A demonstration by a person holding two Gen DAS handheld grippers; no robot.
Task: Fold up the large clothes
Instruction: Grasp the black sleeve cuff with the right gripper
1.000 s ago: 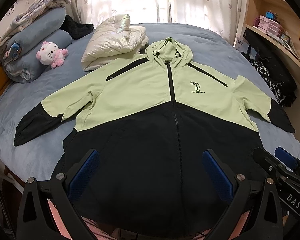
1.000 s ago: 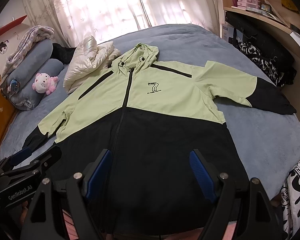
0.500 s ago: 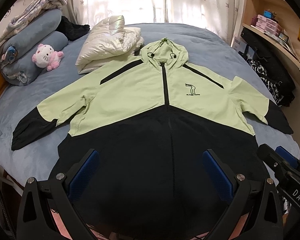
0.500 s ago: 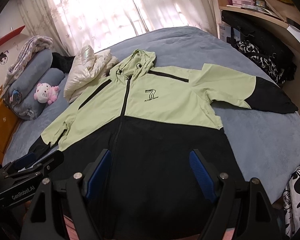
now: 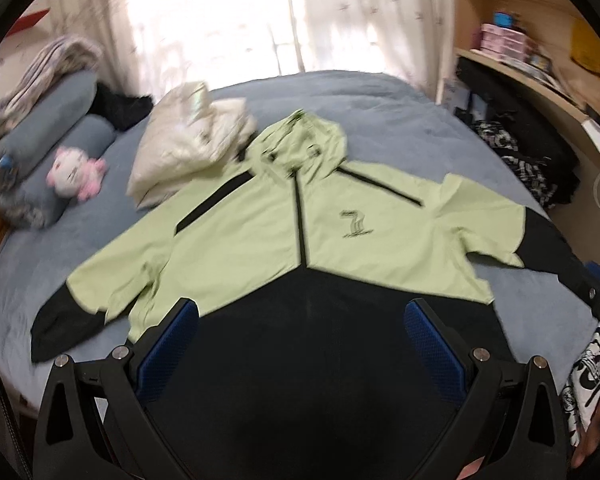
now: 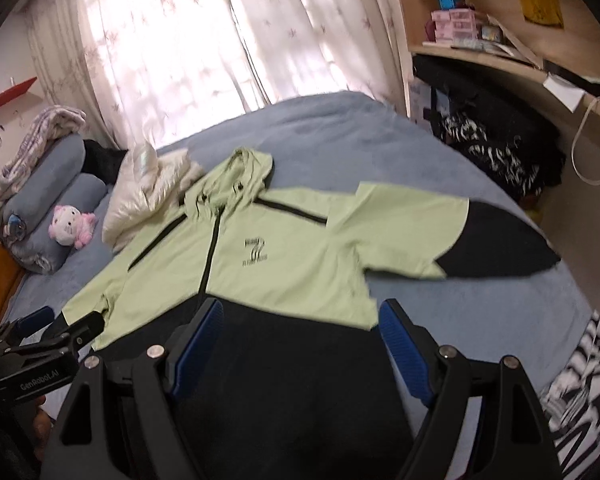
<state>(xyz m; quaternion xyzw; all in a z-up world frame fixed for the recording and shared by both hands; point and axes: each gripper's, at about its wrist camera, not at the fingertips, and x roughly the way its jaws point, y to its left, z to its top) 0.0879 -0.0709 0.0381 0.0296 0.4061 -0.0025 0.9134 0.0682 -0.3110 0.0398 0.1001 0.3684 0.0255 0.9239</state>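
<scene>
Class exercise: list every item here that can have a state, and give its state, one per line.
Jacket: spread flat on the bed, front up, zipped, sleeves out, unfolded.
White puffer coat: folded beside the hood.
Curtains: drawn.
Left gripper: open, empty.
Right gripper: open, empty.

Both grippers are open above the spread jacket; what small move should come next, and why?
Probably carry the right gripper toward the right sleeve to fold it inward. The jacket lies flat, zipped, sleeves out on the bed; the left gripper holds nothing.
</scene>
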